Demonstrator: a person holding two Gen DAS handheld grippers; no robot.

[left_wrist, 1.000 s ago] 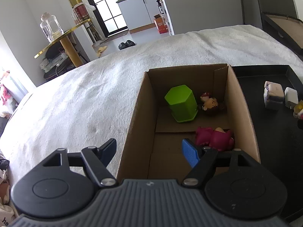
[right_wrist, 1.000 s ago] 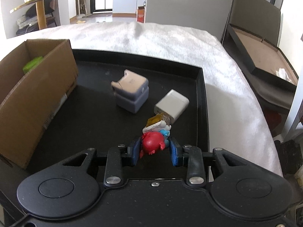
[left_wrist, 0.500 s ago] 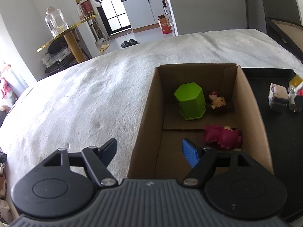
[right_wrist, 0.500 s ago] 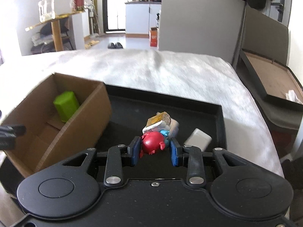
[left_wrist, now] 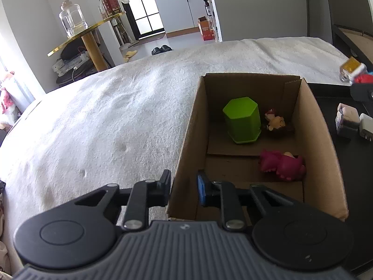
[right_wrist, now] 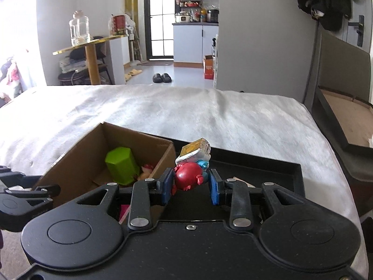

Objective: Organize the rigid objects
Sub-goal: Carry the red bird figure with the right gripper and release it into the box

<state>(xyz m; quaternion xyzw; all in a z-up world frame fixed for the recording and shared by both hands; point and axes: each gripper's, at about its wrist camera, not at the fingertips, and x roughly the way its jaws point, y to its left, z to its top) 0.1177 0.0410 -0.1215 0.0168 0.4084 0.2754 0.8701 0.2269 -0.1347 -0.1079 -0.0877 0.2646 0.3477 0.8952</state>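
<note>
My right gripper (right_wrist: 190, 183) is shut on a red, blue and white toy figure (right_wrist: 190, 177) and holds it in the air beside the right wall of the cardboard box (right_wrist: 77, 149). My left gripper (left_wrist: 183, 187) is shut on the box's left wall (left_wrist: 186, 144) near its front corner, one finger outside and one inside. The box holds a green hexagonal pot (left_wrist: 242, 119), a small doll figure (left_wrist: 276, 123) and a pink toy (left_wrist: 283, 164). The held toy (left_wrist: 354, 72) shows at the right edge of the left wrist view.
The box stands on a white blanket (left_wrist: 105, 121) beside a black tray (left_wrist: 349, 163). On the tray lie a lilac and white block toy (left_wrist: 346, 121) and a white charger (left_wrist: 366, 126). A dark open case (right_wrist: 345, 121) stands right of the bed.
My right gripper lifted the toy off the tray and carried it left, up to the box. My left gripper closed from wide open onto the box's left wall.
</note>
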